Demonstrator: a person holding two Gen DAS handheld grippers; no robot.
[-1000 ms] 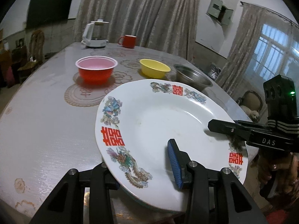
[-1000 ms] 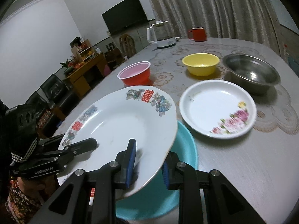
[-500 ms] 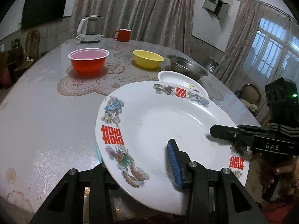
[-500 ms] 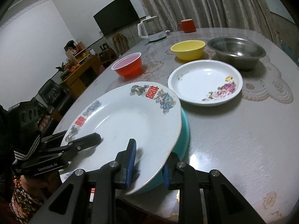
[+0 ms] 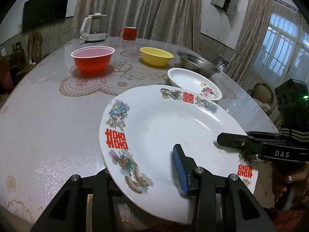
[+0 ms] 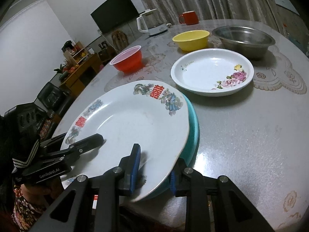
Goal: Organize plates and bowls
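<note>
Right wrist view: right gripper (image 6: 152,171) and left gripper (image 6: 77,145) each pinch the dragon plate (image 6: 131,123) rim, plate tilted directly over the teal plate (image 6: 193,127) at lower centre

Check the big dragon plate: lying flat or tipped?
Tipped. The dragon plate slants over the teal plate, both grippers clamped on its near rim.
</note>
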